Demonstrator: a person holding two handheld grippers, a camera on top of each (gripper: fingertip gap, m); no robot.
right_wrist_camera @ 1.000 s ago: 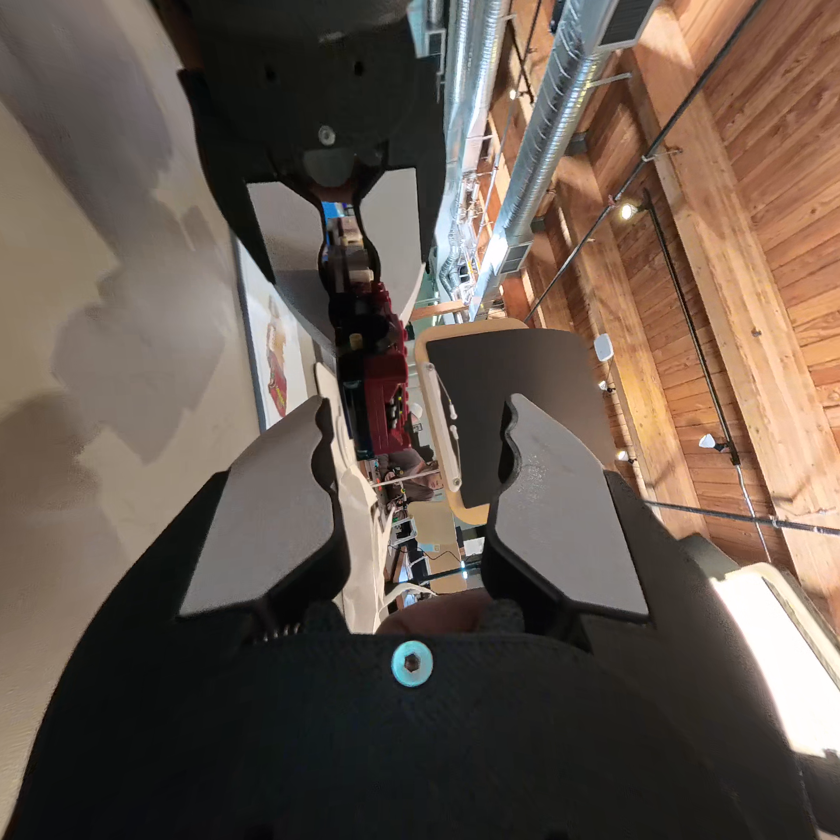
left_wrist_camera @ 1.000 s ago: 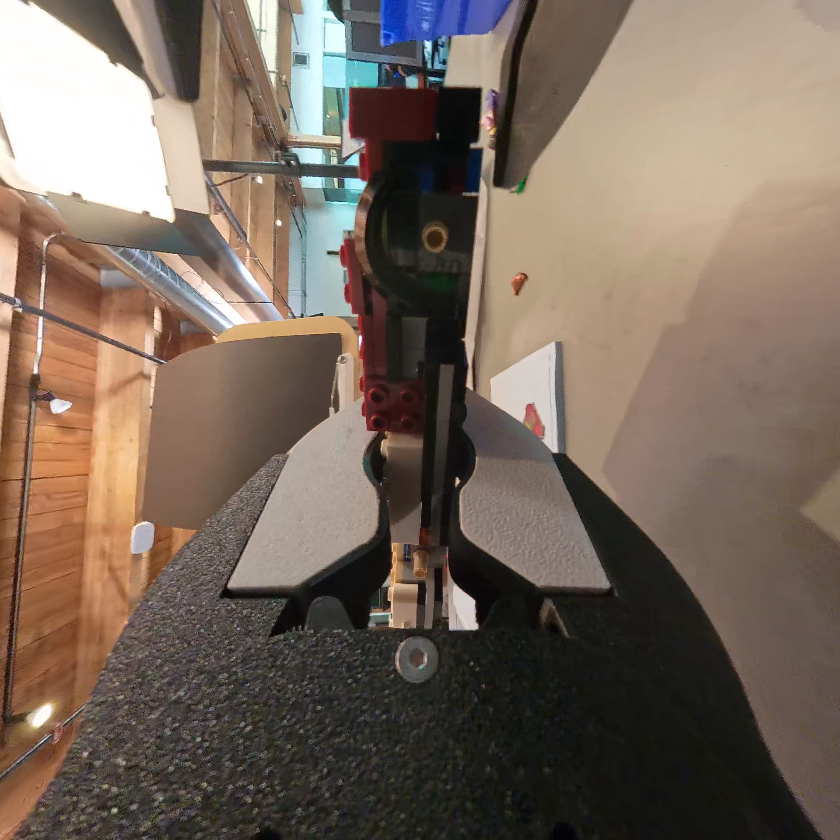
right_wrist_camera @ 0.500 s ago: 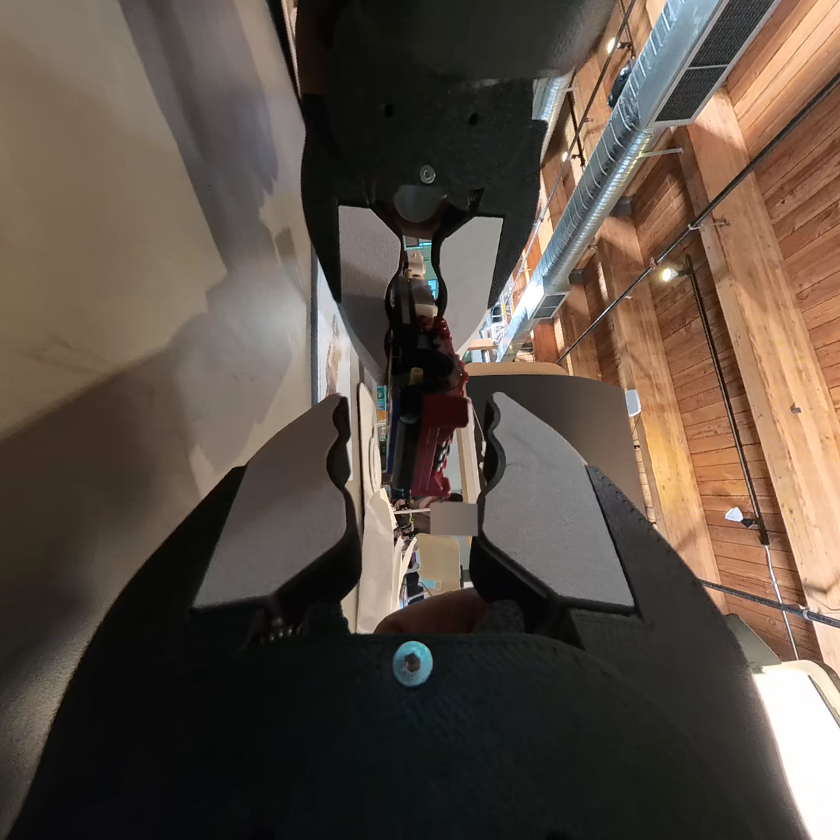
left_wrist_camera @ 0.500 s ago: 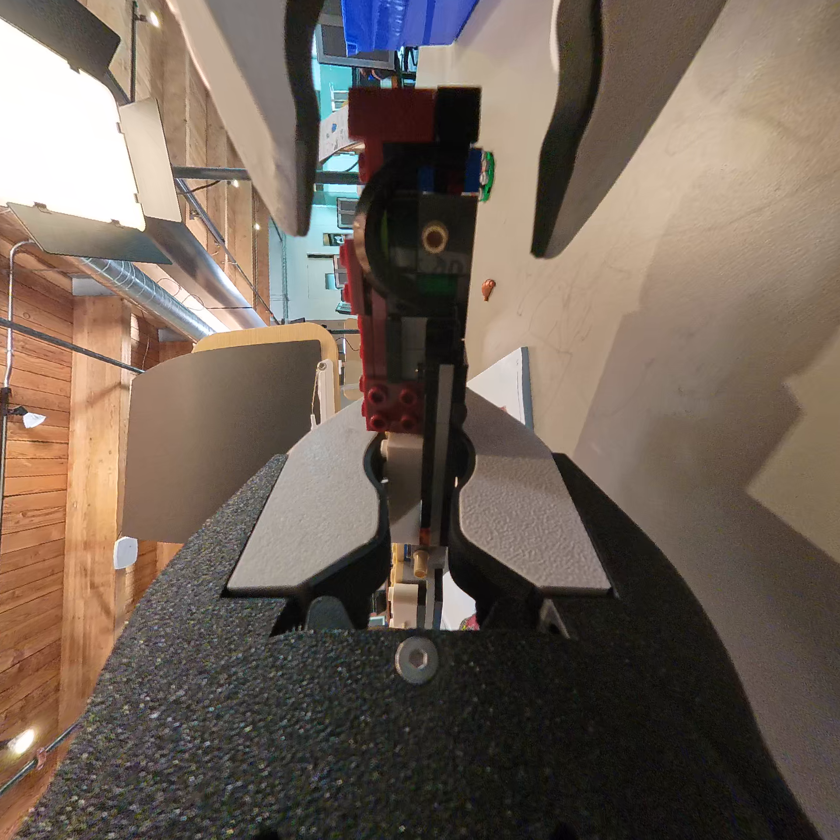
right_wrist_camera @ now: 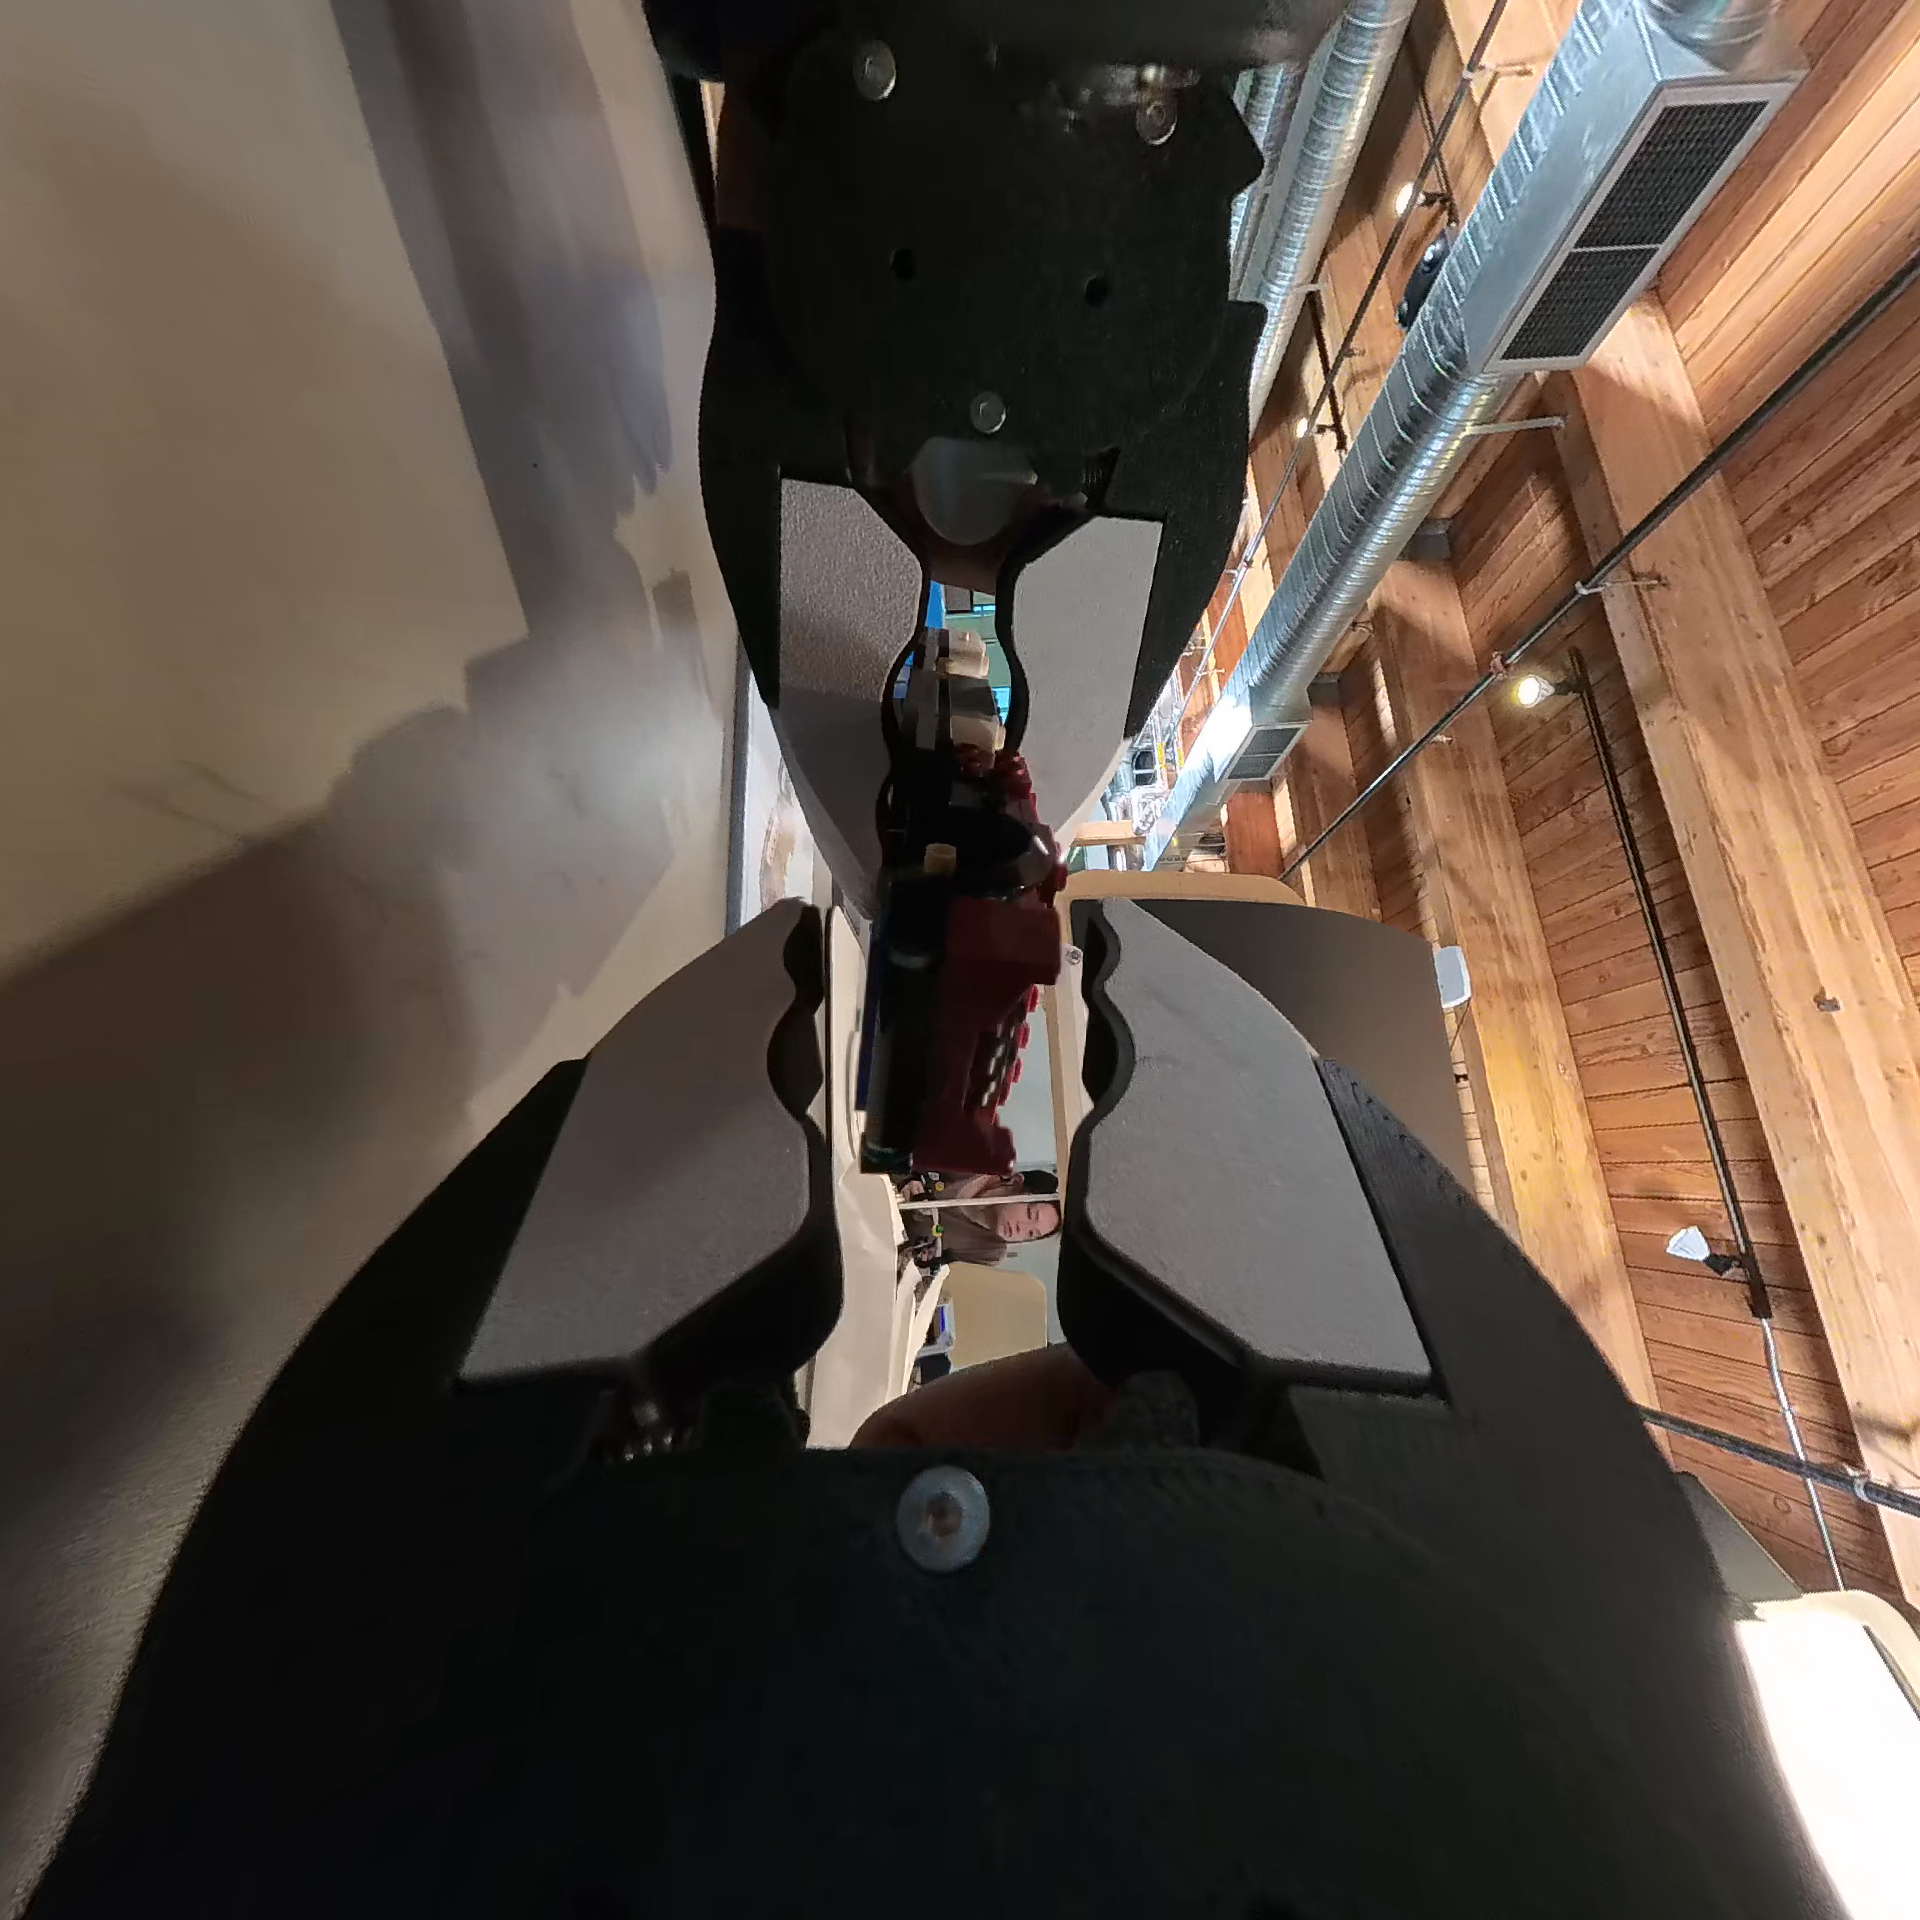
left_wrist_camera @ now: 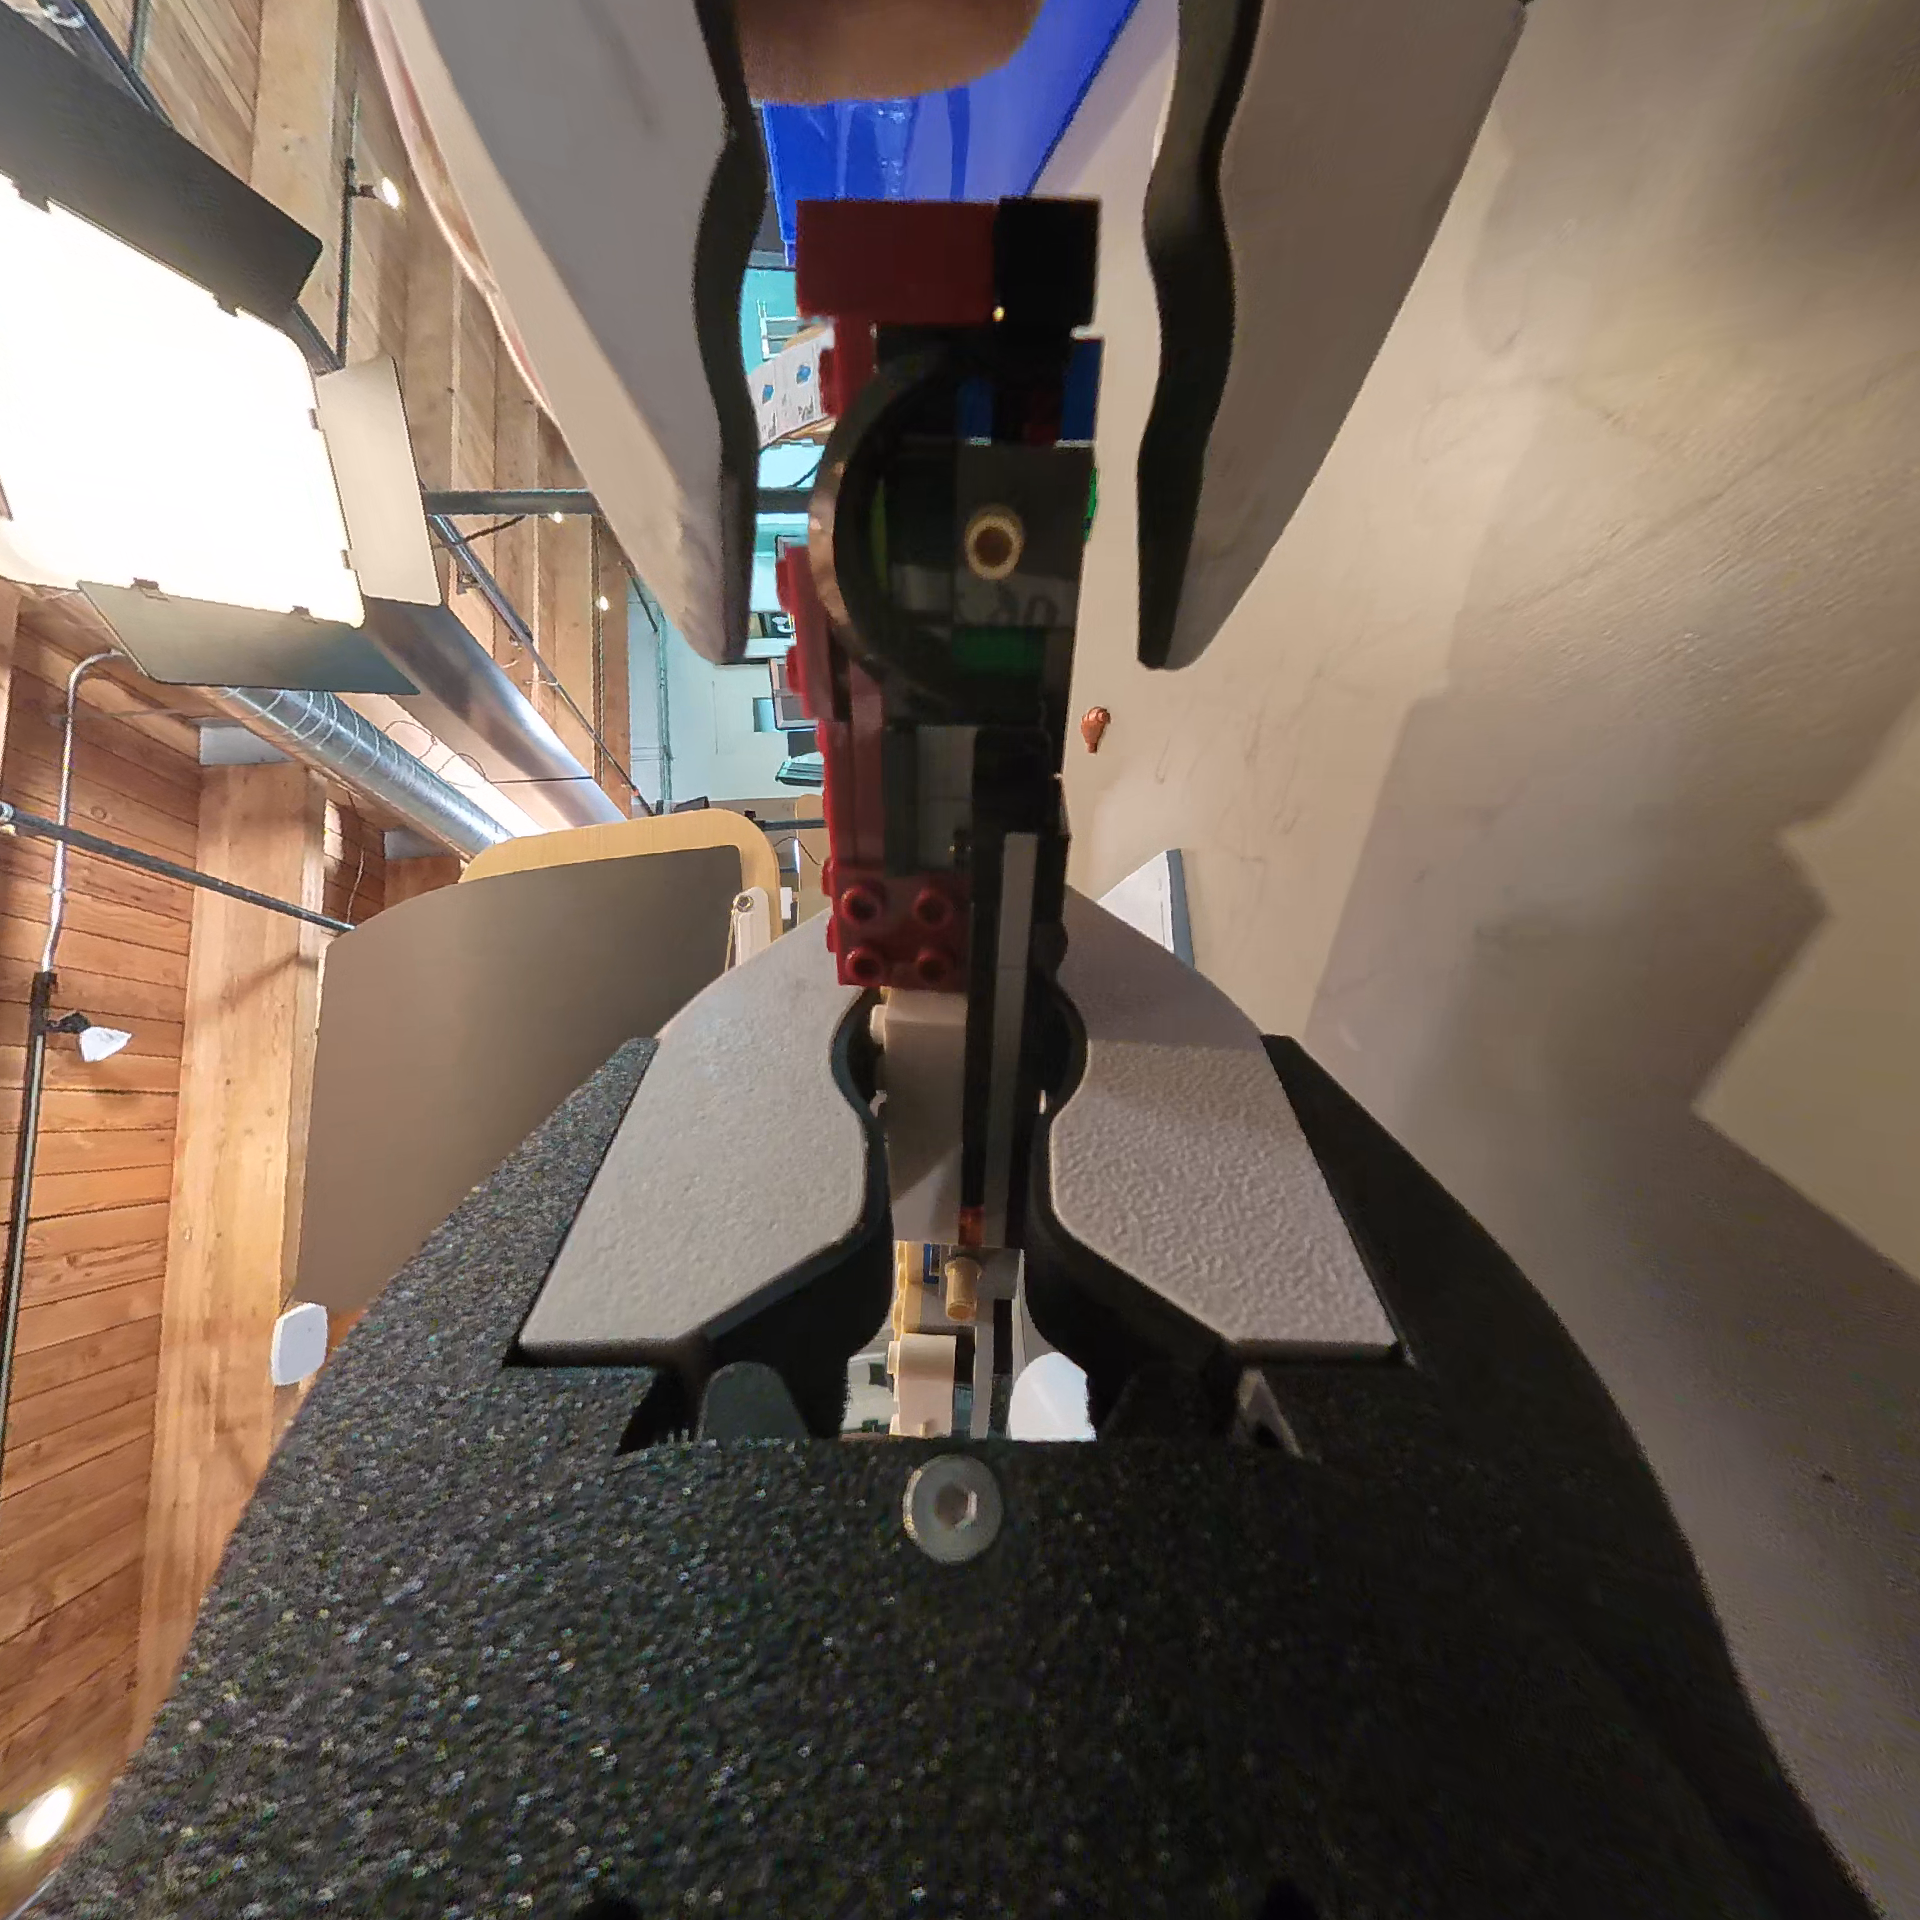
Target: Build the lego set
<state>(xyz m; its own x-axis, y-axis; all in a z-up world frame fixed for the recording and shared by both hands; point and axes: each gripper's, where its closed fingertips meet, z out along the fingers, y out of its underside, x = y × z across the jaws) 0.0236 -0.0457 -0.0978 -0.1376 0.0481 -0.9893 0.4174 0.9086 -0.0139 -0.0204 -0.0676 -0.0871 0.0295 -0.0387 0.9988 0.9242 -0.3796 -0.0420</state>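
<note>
Dark red and black brick model [left_wrist_camera: 940,582] off the tabletop [left_wrist_camera: 1558,520], clamped at its near end by left gripper [left_wrist_camera: 961,1049]. Right gripper [right_wrist_camera: 945,1023] spread around far end, pads not touching.

Brick model [left_wrist_camera: 940,582] between jaws

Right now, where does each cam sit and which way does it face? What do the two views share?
Left wrist view: on the left gripper, looking along its fingers clamped on a brick model; the right gripper's fingers flank the model's far end.
Right wrist view: on the right gripper, facing back at the left gripper; its own open fingers straddle the model, gaps both sides.
Shared: both grippers, model, table, chair.
</note>
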